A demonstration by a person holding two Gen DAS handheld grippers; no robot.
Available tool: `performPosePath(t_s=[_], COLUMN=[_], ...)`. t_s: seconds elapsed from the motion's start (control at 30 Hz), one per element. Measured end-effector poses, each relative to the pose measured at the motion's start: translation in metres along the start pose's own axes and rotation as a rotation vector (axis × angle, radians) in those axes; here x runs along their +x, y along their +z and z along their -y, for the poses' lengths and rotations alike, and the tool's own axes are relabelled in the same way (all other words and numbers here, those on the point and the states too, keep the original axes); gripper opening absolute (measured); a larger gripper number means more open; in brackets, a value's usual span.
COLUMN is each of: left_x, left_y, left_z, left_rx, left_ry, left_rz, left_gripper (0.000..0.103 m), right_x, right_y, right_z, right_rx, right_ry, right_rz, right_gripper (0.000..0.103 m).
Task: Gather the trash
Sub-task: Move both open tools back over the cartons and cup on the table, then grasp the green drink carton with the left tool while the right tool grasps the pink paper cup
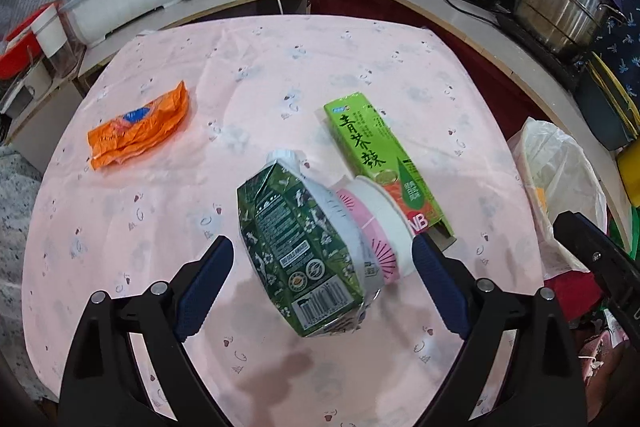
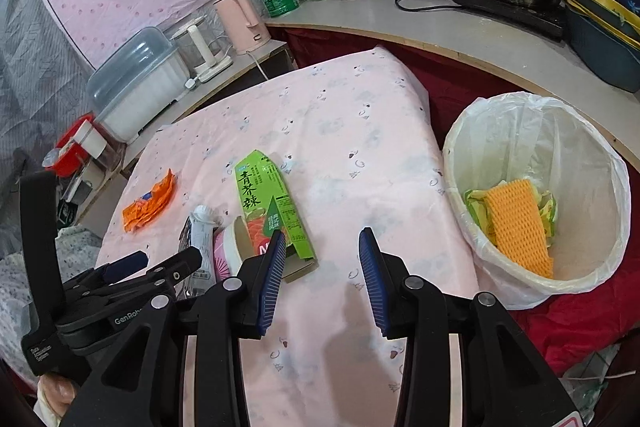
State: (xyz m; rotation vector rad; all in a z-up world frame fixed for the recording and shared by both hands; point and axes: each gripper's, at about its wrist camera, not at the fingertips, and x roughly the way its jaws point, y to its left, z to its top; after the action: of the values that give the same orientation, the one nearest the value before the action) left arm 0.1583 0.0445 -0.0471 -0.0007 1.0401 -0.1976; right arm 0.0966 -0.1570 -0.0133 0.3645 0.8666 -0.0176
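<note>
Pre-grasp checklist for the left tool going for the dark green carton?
1. Left tool open wide enough: ok, both fingers stand apart from the dark green carton.
2. Carton centred between the fingers: ok in the left wrist view.
3. Carton free of neighbours: not ok, the pink and white cup rests against it, and the light green box lies just behind.
4. Right tool out of the way: ok, open and empty over bare tablecloth.
5. Bin has room: ok, only scraps at the bottom.
6. Height of the fingers above the table: cannot tell.
</note>
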Motion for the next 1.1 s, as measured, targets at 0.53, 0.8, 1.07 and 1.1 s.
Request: performPosePath(t_s=[0.53,0.8,1.07,1.1], left_x=[0.038,0.031,0.014,0.012], left_y=[-0.008,-0.010,-0.005,-0.004], left_z=[-0.031,-0.038,-0.059,-0.062], left_rx=[-0.141,-0.140,-0.129,-0.128], left_ry=[-0.114,-0.155,-0.097,-0.086], left_rz=[-0.132,-0.109,-0.050,-0.044], left_gripper=[0.082,0.079,0.076,0.076], right_x=[0.035,0.050,0.064,0.065], right_y=[-0.016,-0.021,-0.027,-0.027], right_z=[-0.027,-0.045,-0.063,-0.066], right_rx=[-0.048,-0.076,-0.097,-0.100], right_ry=[0.043,0.074,0.117,0.120], right_rz=[-0.076,-0.110,-0.140,-0.142], right_gripper=[0.038,0.038,0.038,0.038])
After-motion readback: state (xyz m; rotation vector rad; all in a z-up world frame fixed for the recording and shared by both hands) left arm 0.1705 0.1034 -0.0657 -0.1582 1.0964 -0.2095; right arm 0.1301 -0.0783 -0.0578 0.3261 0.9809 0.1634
